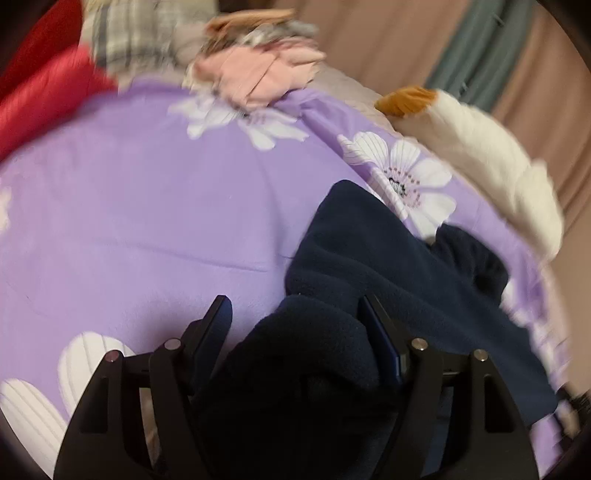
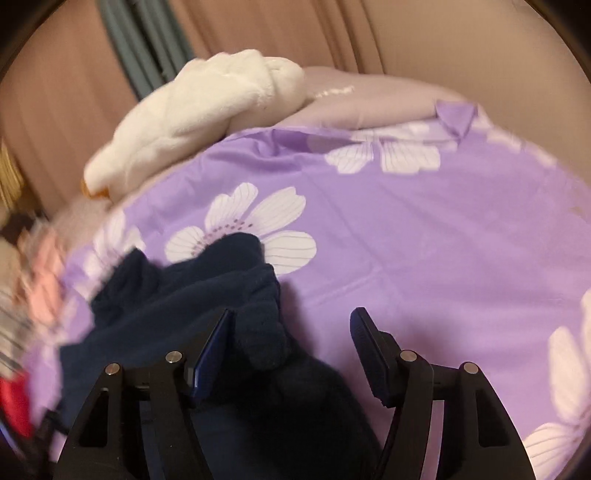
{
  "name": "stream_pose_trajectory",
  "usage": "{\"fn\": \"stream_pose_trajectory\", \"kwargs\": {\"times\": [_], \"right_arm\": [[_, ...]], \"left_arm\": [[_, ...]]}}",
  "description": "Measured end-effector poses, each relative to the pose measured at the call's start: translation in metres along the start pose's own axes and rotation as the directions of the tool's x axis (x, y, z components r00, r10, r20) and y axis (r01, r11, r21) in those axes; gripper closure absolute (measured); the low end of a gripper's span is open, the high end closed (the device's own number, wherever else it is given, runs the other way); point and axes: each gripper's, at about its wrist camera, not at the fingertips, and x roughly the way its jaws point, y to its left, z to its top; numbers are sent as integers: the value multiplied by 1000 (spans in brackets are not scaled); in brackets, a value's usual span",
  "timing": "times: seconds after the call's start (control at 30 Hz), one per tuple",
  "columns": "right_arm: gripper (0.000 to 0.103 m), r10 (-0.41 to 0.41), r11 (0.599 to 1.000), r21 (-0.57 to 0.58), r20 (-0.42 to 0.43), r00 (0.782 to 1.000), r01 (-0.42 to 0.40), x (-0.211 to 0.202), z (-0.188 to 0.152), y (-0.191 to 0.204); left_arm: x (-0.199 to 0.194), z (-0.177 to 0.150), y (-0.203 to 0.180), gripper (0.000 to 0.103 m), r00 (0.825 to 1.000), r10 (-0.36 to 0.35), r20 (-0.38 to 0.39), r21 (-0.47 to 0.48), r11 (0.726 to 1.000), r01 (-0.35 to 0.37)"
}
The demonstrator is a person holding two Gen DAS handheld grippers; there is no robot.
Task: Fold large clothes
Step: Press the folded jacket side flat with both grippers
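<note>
A dark navy fleece garment (image 1: 369, 258) lies bunched on a purple bedsheet (image 1: 129, 203) printed with white flowers. My left gripper (image 1: 295, 314) stands open over its near end. A fold of the fleece sits between the jaws against the right finger (image 1: 376, 332), with a gap at the left finger (image 1: 218, 325). In the right wrist view the same garment (image 2: 177, 295) spreads to the left. My right gripper (image 2: 293, 325) is open too. Fleece rests by its left finger (image 2: 218, 336), and the right finger (image 2: 365, 336) is over bare sheet (image 2: 424, 240).
A white plush toy (image 1: 480, 155) (image 2: 199, 110) with an orange part lies at the bed's far edge. A pile of pink, plaid and red clothes (image 1: 258, 70) sits at the far left corner. Beige curtains (image 2: 406, 33) hang behind the bed.
</note>
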Motion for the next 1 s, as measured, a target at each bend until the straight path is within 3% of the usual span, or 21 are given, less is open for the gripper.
{"fn": "stream_pose_trajectory", "kwargs": {"times": [0.07, 0.13, 0.17, 0.27, 0.3, 0.33, 0.37, 0.4, 0.47, 0.5, 0.57, 0.67, 0.73, 0.87, 1.0], "right_arm": [[39, -161, 986, -28, 126, 979, 165, -23, 2, 8], [39, -222, 970, -42, 233, 947, 238, -48, 3, 14], [38, -194, 978, -25, 244, 950, 206, -56, 6, 13], [39, 10, 1000, -15, 214, 977, -7, -66, 9, 24], [46, 56, 998, -48, 195, 979, -48, -63, 7, 36], [53, 74, 993, -102, 167, 983, -58, -53, 3, 51], [69, 51, 991, -133, 140, 989, -32, -39, -3, 61], [77, -23, 989, -146, 82, 996, 34, -15, -14, 67], [77, -133, 982, -131, 22, 991, 135, 21, -35, 58], [76, -187, 971, -140, 46, 981, 192, 32, -44, 51], [73, -122, 990, -67, 2, 993, 121, 34, -38, 36], [56, -73, 997, 12, -42, 996, 73, 41, -35, 19], [55, -46, 998, 32, -34, 998, 47, 39, -35, 17], [55, -90, 996, -9, -26, 996, 90, 37, -37, 27], [54, -73, 997, 6, -30, 997, 73, 37, -38, 25]], "left_arm": [[2, -1, 3, 31, 1000, -23, -8, -20, 1000, 23], [0, -2, -6, 31, 1000, -1, 10, 5, 1000, 0], [-1, -3, -13, 31, 999, 26, 24, 32, 999, -27], [-3, -5, -18, 32, 997, 64, 42, 68, 995, -66], [-3, -5, -19, 33, 997, 70, 45, 74, 995, -73], [-3, -6, -15, 33, 997, 71, 44, 73, 995, -74], [-3, -6, -14, 33, 996, 72, 43, 73, 994, -76], [-3, -6, -13, 33, 996, 76, 44, 75, 994, -79], [-2, -7, -12, 33, 996, 77, 45, 79, 994, -80], [-2, -7, -13, 33, 996, 79, 48, 84, 993, -83], [-1, -7, -14, 33, 994, 96, 51, 94, 990, -100], [-2, -9, -19, 32, 990, 124, 68, 117, 984, -132], [-2, -9, -21, 32, 988, 135, 74, 124, 982, -144], [-2, -8, -18, 31, 990, 125, 64, 108, 985, -131], [-2, -9, -20, 29, 988, 137, 69, 113, 983, -144]]}}
